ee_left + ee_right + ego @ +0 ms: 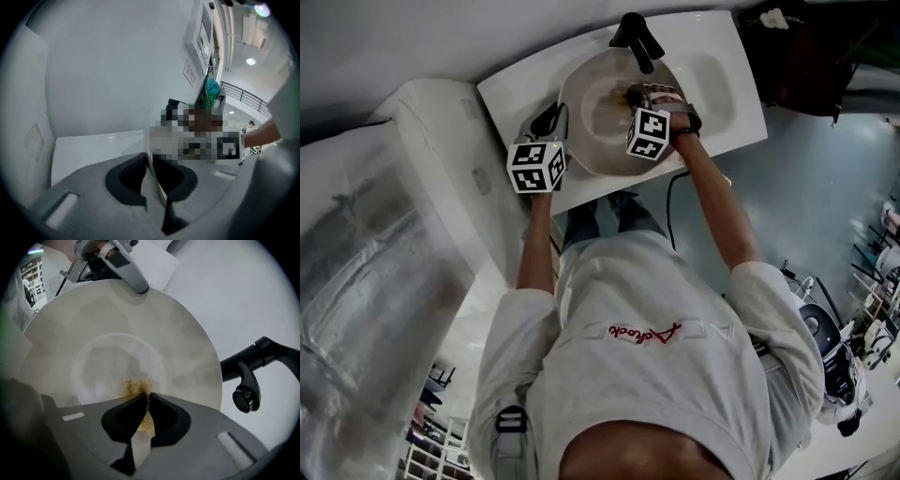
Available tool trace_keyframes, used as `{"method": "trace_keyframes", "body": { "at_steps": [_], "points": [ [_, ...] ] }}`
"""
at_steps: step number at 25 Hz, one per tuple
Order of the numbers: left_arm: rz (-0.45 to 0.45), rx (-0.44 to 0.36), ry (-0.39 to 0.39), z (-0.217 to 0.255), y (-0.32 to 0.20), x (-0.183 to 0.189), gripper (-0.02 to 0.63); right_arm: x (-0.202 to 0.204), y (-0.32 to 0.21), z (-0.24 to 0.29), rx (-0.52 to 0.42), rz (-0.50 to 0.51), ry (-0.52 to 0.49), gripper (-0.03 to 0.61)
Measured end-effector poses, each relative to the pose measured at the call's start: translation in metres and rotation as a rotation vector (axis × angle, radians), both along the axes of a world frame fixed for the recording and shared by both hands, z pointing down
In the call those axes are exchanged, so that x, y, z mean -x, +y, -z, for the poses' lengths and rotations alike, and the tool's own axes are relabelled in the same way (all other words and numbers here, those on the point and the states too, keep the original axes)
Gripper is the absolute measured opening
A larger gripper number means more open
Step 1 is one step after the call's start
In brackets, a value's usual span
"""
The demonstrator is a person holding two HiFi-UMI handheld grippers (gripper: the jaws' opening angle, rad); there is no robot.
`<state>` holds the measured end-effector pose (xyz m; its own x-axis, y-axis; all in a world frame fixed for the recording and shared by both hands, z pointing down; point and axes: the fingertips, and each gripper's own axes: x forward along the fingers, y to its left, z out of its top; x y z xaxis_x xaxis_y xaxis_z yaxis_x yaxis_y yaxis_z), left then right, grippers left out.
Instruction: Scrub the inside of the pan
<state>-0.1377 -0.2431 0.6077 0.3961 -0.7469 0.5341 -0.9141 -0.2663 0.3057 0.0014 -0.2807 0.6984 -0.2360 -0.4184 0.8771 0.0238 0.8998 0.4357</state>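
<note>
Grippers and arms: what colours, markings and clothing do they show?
The left gripper and right gripper have grey bodies with black jaw pads. Each carries a white cube with black square markers. The person's sleeves are light grey.

Quick notes off my feed: left gripper [151, 174] and right gripper [146, 401] were grey moulded shells, curved black pads [123, 416] inside. White cube [534, 166] with black square markers topped each. Thin black cable [667, 199] trailed off right one. Wearer had pale grey sweatshirt [675, 384], red script logo [644, 332], sleeves [769, 305] bunched at elbows, blue-grey trousers [609, 217], black buckle strap [511, 419].
</note>
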Motion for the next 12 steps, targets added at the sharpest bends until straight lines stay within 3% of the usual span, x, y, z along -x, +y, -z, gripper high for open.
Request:
{"method": "trace_keyframes", "body": {
  "at_steps": [7,12],
  "points": [
    [0.000,0.003,-0.002,-0.001,-0.001,-0.002,0.044,-0.017,-0.001,-0.002,0.012,-0.030,0.022,0.031],
    [0.004,0.002,-0.003,-0.001,-0.001,-0.001,0.044,-0.005,0.004,0.009,-0.004,-0.017,-0.001,0.031]
  ]
}}
